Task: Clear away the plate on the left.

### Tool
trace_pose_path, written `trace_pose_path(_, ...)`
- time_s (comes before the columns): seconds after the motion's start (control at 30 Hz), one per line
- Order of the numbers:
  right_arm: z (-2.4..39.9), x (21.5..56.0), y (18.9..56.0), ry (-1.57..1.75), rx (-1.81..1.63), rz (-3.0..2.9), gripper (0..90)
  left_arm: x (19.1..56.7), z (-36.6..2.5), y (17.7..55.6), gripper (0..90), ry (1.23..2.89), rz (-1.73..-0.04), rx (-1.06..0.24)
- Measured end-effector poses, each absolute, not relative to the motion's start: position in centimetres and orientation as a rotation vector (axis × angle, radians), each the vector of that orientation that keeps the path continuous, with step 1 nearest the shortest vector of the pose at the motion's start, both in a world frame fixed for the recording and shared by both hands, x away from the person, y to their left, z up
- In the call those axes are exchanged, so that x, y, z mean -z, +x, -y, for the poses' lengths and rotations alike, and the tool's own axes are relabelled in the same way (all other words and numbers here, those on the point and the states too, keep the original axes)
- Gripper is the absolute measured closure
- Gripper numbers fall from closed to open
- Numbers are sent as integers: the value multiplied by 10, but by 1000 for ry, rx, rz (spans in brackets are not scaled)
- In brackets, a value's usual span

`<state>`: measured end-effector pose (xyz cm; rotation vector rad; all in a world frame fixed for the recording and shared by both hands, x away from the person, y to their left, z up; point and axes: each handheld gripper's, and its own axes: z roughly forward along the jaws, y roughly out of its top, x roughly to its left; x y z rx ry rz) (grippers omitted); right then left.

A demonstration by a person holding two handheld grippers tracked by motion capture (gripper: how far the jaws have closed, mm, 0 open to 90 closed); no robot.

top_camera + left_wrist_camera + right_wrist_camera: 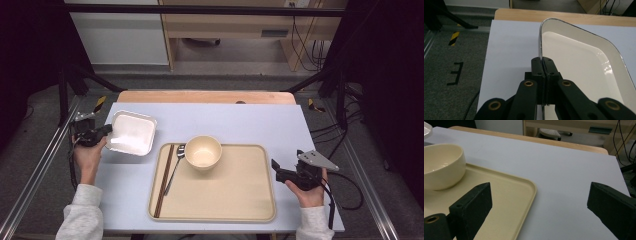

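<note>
High view: left gripper (pixel 104 131) sat at the left of the frame, clamped on the left rim of the white square dish (pixel 132 132), which lay tilted just upper left of the beige tray (pixel 250 200); bowl (pixel 203 152), spoon (pixel 175 167) and chopsticks (pixel 164 180) rested on the tray's left part. Right gripper (pixel 275 167) hovered at the tray's right edge. Left gripper view: jaws pressed together on the thin dish wall (pixel 541 45); a grip this shallow probably wanted a slow, level carry. Bare table (pixel 509 50) lay left of the dish, its edge close. Right gripper view: jaws wide apart, nothing between them; open tray floor (pixel 506 195) beside the bowl (pixel 441 165) offered landing room
</note>
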<state>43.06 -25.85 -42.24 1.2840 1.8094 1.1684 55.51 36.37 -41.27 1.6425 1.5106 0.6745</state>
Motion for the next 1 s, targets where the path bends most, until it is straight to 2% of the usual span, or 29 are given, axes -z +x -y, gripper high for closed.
trace_pose_path(0.43,258,422,430,1279,-1166,-1804,58,373,-350,520,891,1553,-1370,-741)
trace_pose_path(0.5,259,421,430,1278,-1168,-1804,58,370,-349,519,891,1560,-1294,-778)
trace_pose_path(0.57,259,421,430,1277,-1168,-1803,58,365,-344,510,891,1551,-1318,-759)
trace_pose_path(1.0,259,421,430,1276,-1163,-1805,57,347,-313,485,891,1550,-1198,-737)
